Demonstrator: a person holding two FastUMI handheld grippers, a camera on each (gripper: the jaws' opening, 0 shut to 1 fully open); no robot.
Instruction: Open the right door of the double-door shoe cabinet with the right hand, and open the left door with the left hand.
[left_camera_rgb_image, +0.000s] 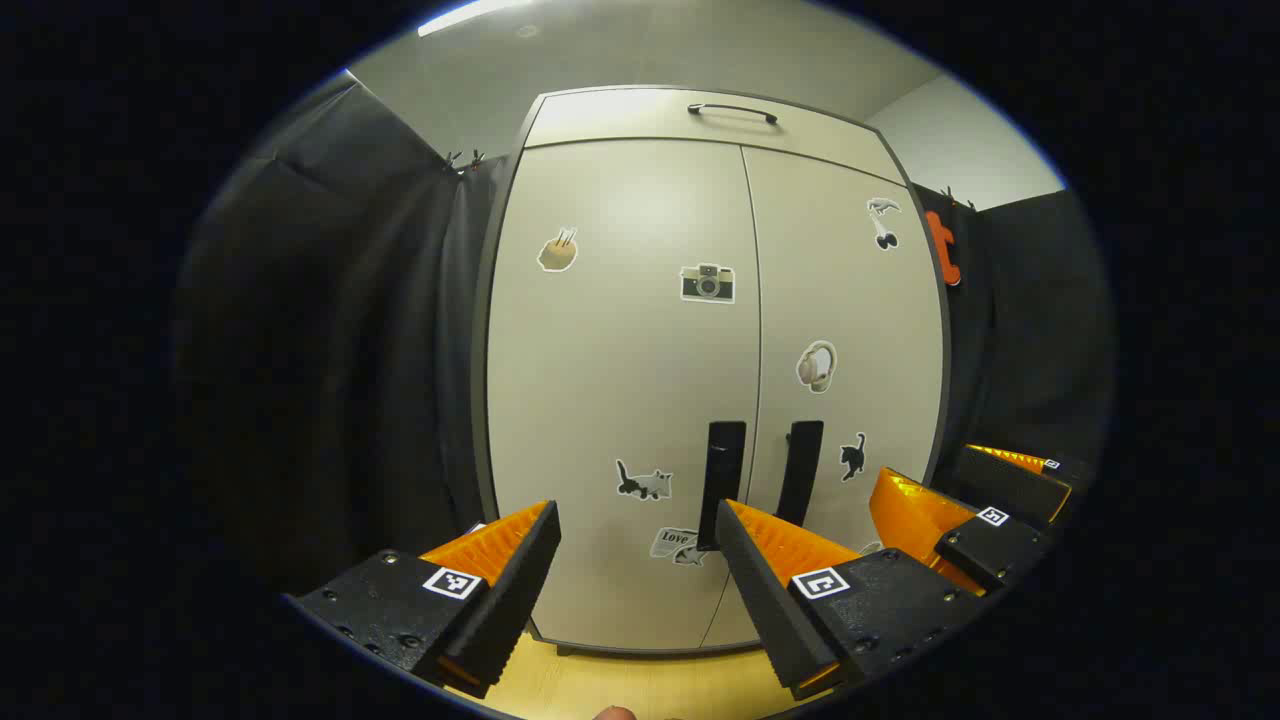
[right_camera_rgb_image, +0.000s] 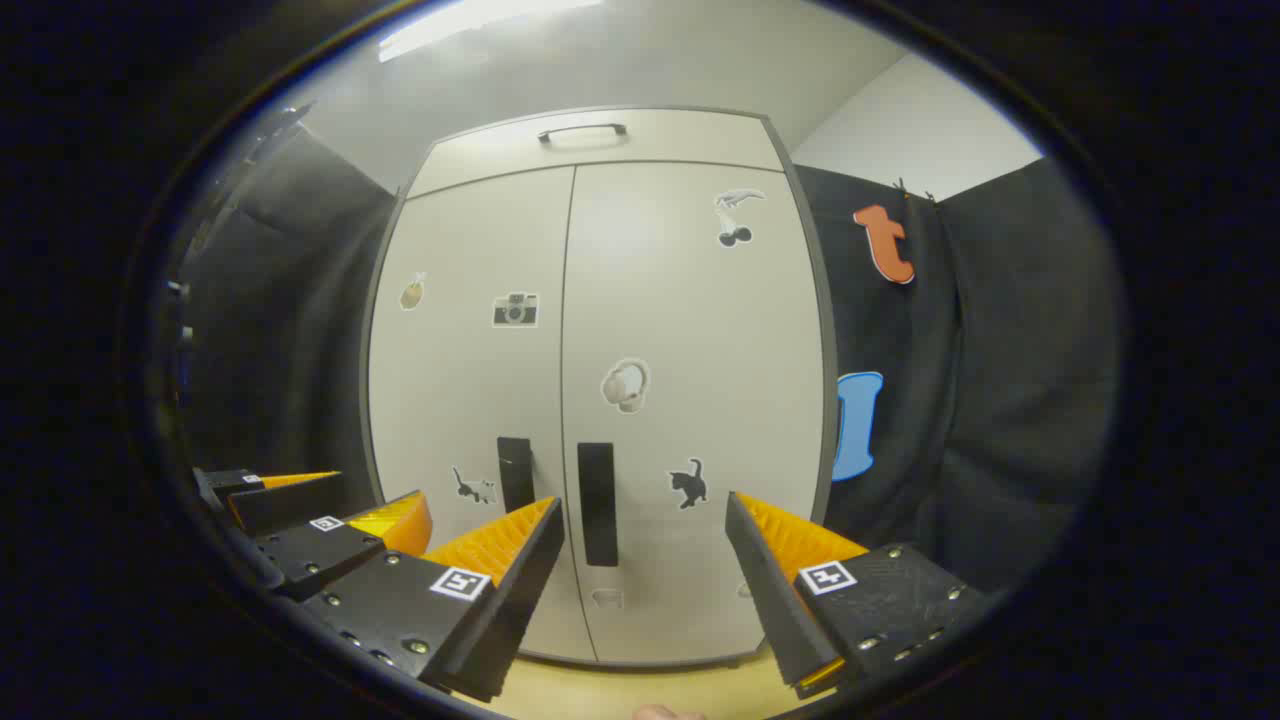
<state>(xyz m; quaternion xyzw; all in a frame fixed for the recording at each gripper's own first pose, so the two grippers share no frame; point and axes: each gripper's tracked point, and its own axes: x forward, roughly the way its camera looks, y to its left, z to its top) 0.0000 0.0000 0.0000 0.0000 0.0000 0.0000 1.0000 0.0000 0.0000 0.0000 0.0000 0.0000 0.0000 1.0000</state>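
Facing the closed shoe cabinet, both grippers' fingers spread (handles well ahead, untouched).

Left gripper and right gripper level, jaws spread wide.

In the right gripper view you face the shoe cabinet, both of its doors closed. Your right gripper is held short of the cabinet with its fingers spread wide and nothing between them. The right door carries a black vertical handle close beside the cabinet's centre seam, and the left door has its own black handle just across that seam. The left gripper sits low, off the cabinet's left edge, also clear of it. Stickers dot both doors, and a top panel above them carries a curved bar handle. A strip of wooden floor lies below the cabinet.
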